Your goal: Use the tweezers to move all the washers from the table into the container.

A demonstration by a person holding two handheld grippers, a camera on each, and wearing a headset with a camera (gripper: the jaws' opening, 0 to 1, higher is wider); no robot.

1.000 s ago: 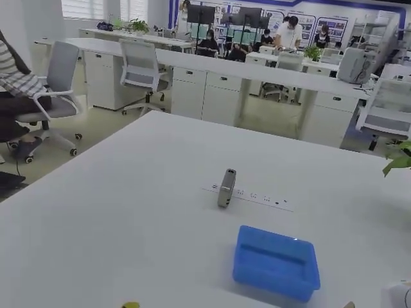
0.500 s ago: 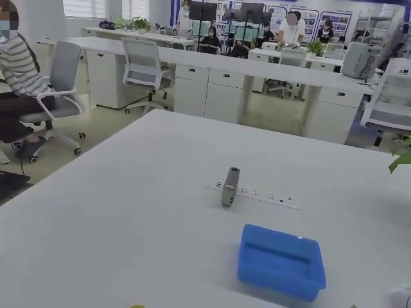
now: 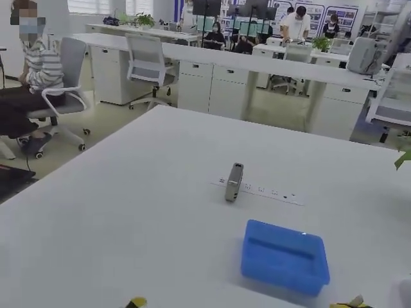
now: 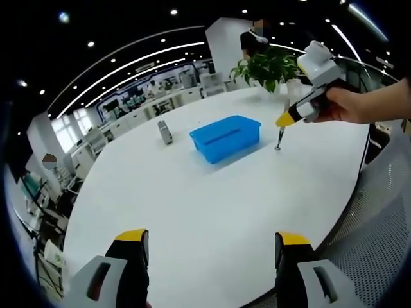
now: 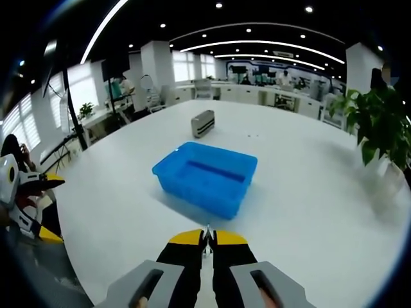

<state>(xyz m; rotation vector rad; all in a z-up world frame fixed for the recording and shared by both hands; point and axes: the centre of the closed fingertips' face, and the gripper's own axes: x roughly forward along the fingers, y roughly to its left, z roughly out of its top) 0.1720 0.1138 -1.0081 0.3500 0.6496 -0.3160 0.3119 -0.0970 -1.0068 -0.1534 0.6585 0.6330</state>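
A blue container [image 5: 207,174] stands on the white table [image 5: 308,192], just ahead of my right gripper [image 5: 207,239]. That gripper's yellow-tipped jaws are shut on thin metal tweezers [image 5: 207,231]. In the left gripper view the right gripper [image 4: 287,118] hangs right of the container [image 4: 226,136], and the tweezers [image 4: 280,135] point down with their tip at the table. My left gripper [image 4: 212,242] stands wide open over the table's near edge with nothing between its jaws. In the head view the container [image 3: 284,256] sits low and right of centre. I cannot make out any washers.
A grey box-shaped device [image 3: 234,181] stands beyond the container beside a flush power strip [image 3: 273,192]. A potted plant [image 5: 376,125] grows at the table's right side. Office chairs [image 3: 149,61], desks and people fill the room behind.
The head camera has shifted, and yellow jaw tips now peek in at the head view's bottom edge. The container and grey device have stayed in place.
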